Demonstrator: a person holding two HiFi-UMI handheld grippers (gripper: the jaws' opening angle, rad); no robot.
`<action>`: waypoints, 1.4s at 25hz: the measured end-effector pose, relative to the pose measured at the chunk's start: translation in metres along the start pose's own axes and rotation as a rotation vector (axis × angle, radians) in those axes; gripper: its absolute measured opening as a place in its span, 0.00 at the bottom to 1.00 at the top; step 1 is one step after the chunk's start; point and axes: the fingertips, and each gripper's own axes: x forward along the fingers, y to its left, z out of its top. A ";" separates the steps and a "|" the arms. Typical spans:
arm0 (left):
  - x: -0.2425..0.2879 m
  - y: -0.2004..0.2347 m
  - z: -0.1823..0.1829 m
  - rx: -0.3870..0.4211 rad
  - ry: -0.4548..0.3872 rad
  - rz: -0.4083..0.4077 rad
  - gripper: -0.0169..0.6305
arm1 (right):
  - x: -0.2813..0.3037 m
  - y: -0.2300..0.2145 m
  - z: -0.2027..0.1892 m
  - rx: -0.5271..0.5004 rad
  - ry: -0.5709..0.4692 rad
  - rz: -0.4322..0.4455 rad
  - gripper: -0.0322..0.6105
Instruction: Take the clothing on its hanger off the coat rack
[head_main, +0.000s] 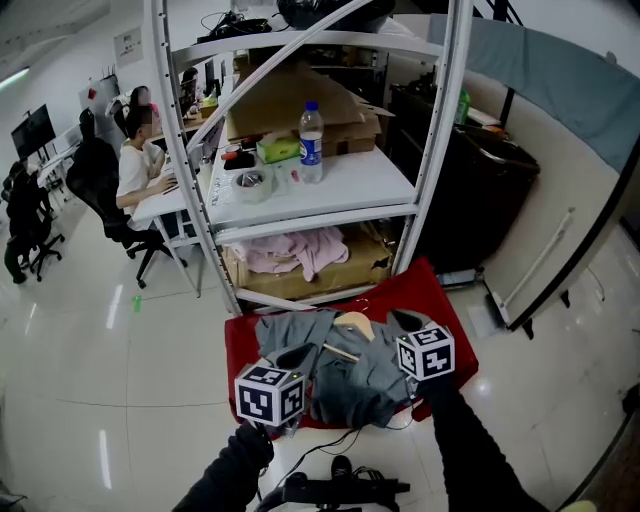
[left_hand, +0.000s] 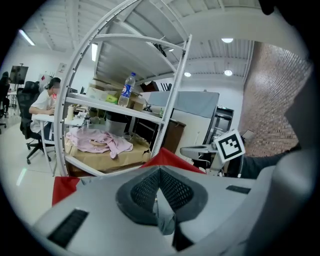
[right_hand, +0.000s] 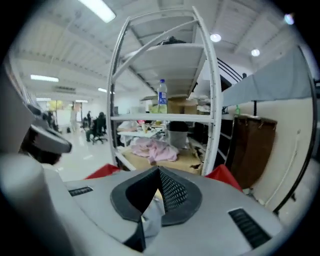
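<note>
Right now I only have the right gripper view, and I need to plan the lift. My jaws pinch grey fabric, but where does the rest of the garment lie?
Observer: The grey garment lies crumpled on a red cloth on the floor, in front of the white rack.
Operator: Is the hanger in it?
Observer: Yes, a wooden hanger lies at its collar, at the end toward the rack.
Operator: And the left gripper?
Observer: The left gripper is shut on grey fabric too, at the garment's near left side.
</note>
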 end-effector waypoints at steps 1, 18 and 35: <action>0.002 -0.003 0.004 0.000 -0.009 -0.011 0.01 | -0.009 0.011 0.011 0.041 -0.025 0.048 0.01; -0.005 -0.048 0.052 0.094 -0.097 -0.110 0.01 | -0.093 0.063 0.047 0.246 -0.178 0.102 0.01; 0.001 -0.060 0.057 0.108 -0.102 -0.117 0.01 | -0.110 0.061 0.062 0.220 -0.217 0.107 0.01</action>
